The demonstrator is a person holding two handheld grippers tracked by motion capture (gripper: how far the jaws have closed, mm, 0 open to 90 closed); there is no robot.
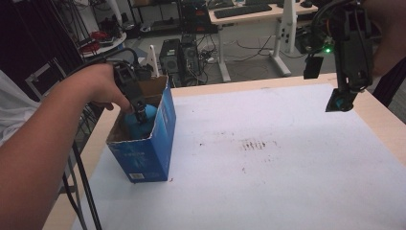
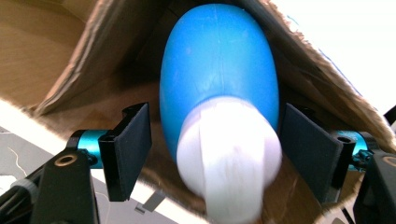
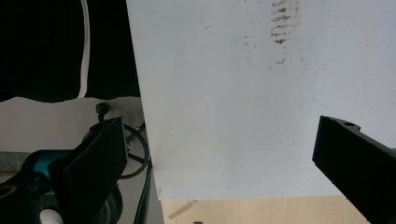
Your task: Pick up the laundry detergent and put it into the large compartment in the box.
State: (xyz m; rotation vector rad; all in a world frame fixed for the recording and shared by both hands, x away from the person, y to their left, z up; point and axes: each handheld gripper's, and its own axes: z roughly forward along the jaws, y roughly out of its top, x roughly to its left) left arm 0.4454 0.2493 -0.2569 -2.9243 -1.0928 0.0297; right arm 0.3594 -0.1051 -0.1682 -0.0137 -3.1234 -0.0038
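A blue bottle (image 2: 217,70) with a white cap (image 2: 229,154) stands inside an open blue cardboard box (image 1: 163,139) near the table's left edge. In the high view the bottle (image 1: 150,115) shows just above the box rim. My left gripper (image 1: 140,115) points down into the box. In the left gripper view it (image 2: 217,140) is open, with a pad on each side of the cap and neck and a small gap at each. My right gripper (image 1: 341,103) hangs high over the table's far right edge. In its own view it (image 3: 219,135) is open with nothing between the pads.
A white sheet (image 1: 268,158) with dark smudges (image 1: 253,143) covers the wooden table (image 1: 388,129). Beyond the far edge stand desks, computer towers (image 1: 179,57) and cables. A black cable (image 1: 84,187) trails from my left gripper down past the table's left edge.
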